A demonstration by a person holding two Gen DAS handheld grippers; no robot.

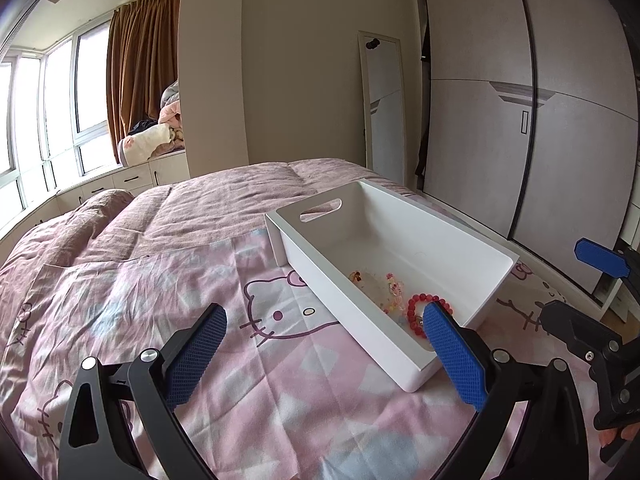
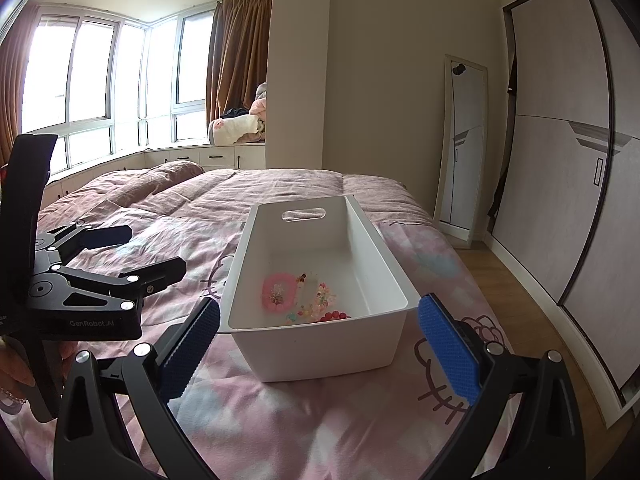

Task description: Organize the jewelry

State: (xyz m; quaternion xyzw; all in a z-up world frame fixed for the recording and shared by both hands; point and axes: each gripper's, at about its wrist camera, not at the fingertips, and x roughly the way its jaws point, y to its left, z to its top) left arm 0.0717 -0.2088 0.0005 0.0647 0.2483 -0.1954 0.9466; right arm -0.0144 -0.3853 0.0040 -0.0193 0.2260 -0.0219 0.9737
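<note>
A white plastic bin with a handle slot stands on the pink Hello Kitty bedspread. Inside lie a red bead bracelet, a pink ring-shaped piece and small pastel bead pieces. My left gripper is open and empty, just left of the bin's near end; it also shows in the right wrist view. My right gripper is open and empty, in front of the bin's near wall, and shows at the left wrist view's right edge.
A mauve quilt covers the far bed. A standing mirror leans on the wall beside sliding wardrobe doors. Wood floor runs right of the bed. A window seat with bedding is at the back.
</note>
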